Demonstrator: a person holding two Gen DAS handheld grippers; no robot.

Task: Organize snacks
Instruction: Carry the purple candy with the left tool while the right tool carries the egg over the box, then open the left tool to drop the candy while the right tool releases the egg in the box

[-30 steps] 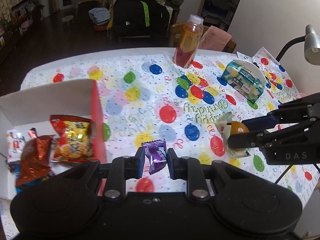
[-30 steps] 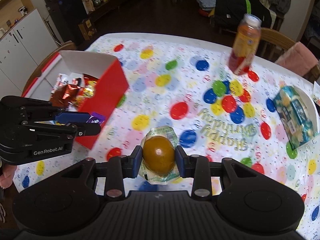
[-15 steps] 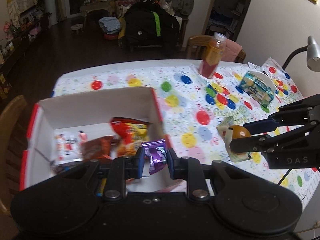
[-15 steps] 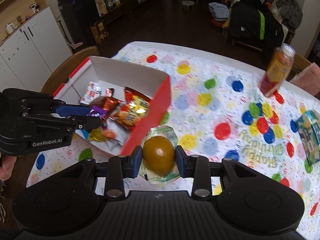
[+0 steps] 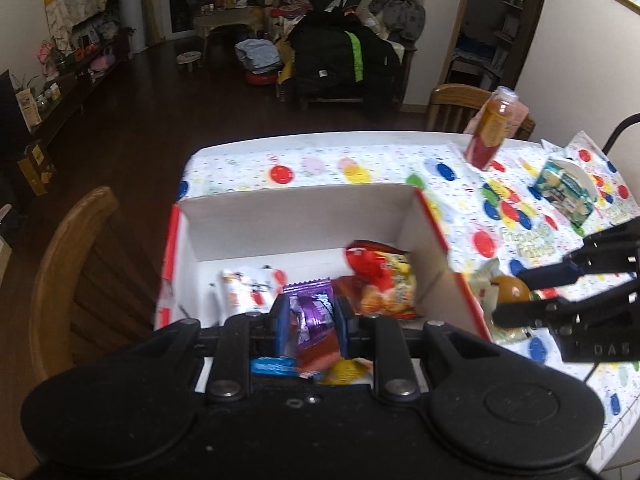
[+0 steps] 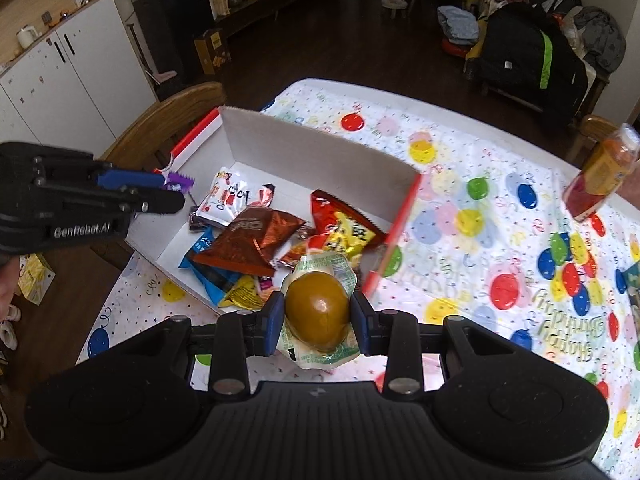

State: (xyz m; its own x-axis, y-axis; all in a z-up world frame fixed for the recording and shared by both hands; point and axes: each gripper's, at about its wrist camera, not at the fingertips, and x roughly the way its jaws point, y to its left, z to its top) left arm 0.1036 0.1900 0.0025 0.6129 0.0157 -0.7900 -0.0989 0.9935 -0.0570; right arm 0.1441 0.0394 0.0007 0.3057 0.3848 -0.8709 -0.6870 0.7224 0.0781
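While several packets already lie in the box (image 5: pixel 304 216), two snacks are held above it: a purple packet (image 5: pixel 311 312) is clamped in the left gripper (image 5: pixel 311 322), a wrapped egg (image 6: pixel 317 312) in the right gripper (image 6: pixel 317 322). A bottle (image 5: pixel 490 134) and a carton (image 5: pixel 564 192) are left on the table.

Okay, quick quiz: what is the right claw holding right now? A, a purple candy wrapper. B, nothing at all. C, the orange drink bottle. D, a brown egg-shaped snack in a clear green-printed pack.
D: in the right wrist view the right claw is shut on the brown egg-shaped snack, while the purple candy wrapper sits in the left claw.
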